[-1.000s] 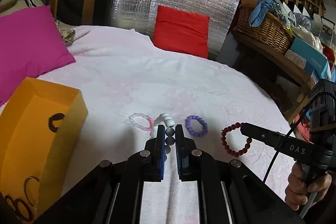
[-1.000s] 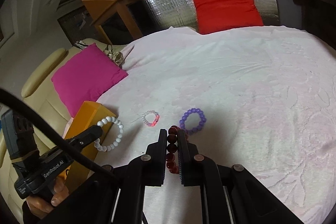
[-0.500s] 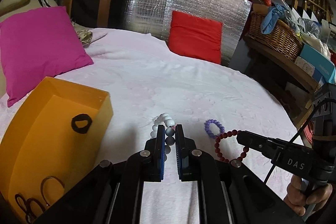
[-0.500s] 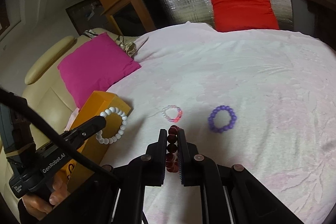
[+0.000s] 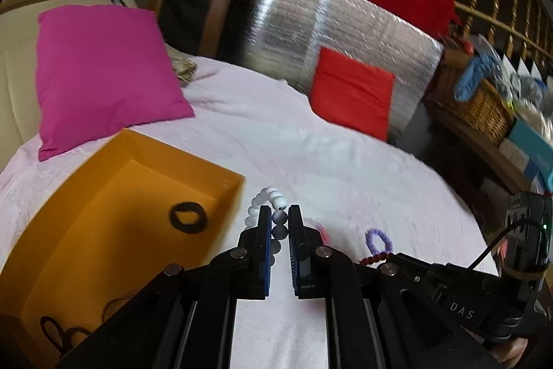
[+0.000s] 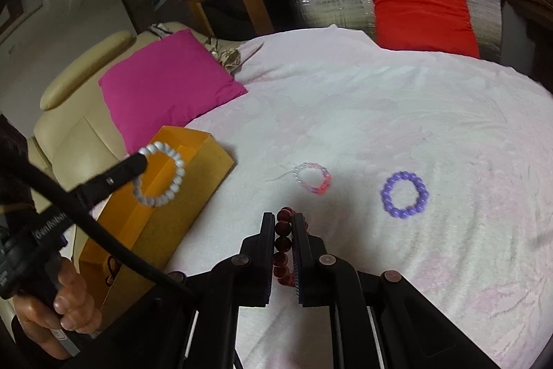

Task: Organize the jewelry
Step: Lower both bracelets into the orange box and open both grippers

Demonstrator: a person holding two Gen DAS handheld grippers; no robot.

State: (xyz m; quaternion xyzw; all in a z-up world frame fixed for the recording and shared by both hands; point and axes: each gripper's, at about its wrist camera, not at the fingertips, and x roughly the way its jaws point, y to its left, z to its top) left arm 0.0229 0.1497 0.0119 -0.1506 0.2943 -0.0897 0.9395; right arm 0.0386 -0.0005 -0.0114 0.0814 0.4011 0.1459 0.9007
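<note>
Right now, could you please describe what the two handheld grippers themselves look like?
Both are black, with linkage arms, silver pivot bolts and blue-edged finger pads. The left gripper reads "GenRobot" in white and trails a thick black cable. The right gripper reads "DAS", with a thin cable.

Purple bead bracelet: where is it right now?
The purple bead bracelet lies flat on the pink bedspread, right of centre in the right wrist view, beside the pink-and-clear bracelet and apart from both grippers.

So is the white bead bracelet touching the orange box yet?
Apart. The right wrist view shows the white bead bracelet hanging from the left hand-held gripper, above the orange box.
</note>
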